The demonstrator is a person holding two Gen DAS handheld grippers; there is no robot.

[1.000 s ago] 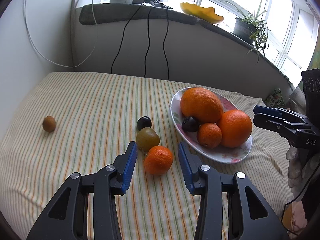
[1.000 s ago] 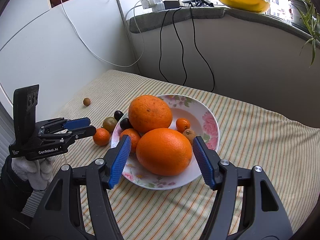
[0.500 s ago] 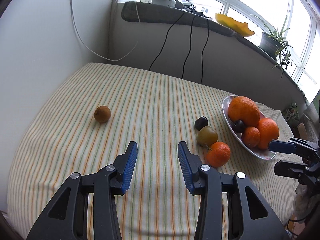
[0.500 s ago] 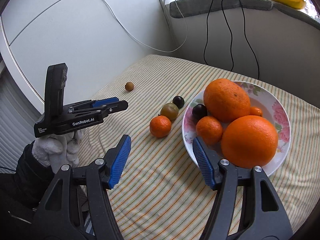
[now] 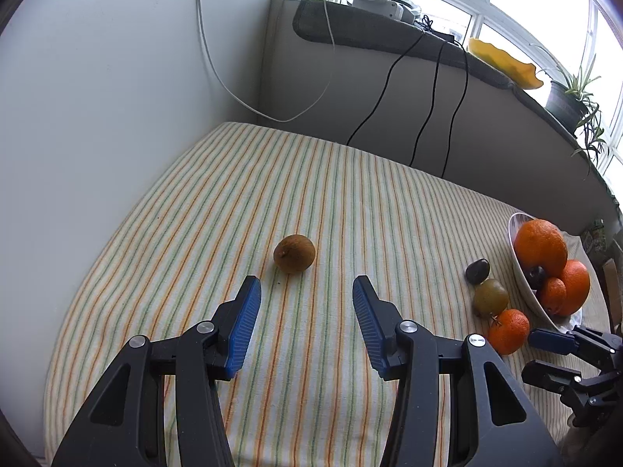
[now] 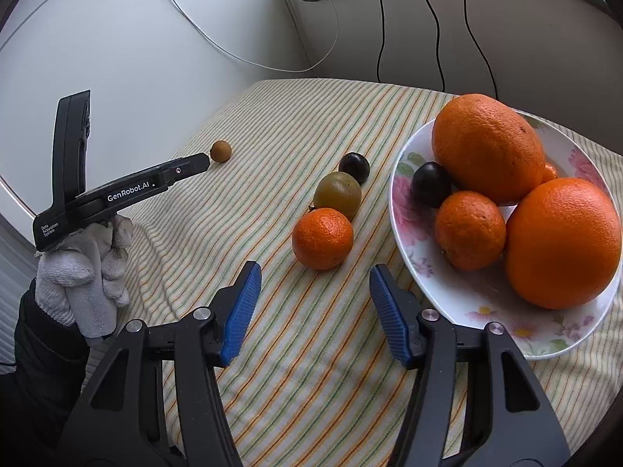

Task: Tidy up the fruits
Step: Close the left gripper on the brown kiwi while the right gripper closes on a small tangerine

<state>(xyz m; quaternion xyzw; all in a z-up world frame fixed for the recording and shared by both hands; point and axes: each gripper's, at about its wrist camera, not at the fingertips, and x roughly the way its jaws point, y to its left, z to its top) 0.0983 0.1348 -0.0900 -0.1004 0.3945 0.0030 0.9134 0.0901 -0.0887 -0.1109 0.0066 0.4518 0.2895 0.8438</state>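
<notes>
Plate [image 6: 405,210] already loaded with oranges and plum. Left on striped surface [image 5: 350,194]: brown fruit [image 5: 294,253], plum [image 6: 354,167], green fruit [image 6: 337,193], mandarin [image 6: 322,237].

Left gripper [image 5: 306,305] just opening (nothing between fingers), aimed at brown fruit. Right gripper [image 6: 315,292] just closing, empty, near mandarin.

- Bare striped counter [image 5: 233,202] lies open all around the brown fruit [image 5: 294,253].
- Tangerine [image 6: 322,238], green fruit [image 6: 337,193] and plum [image 6: 354,167] crowd the plate [image 6: 405,210] rim.
</notes>
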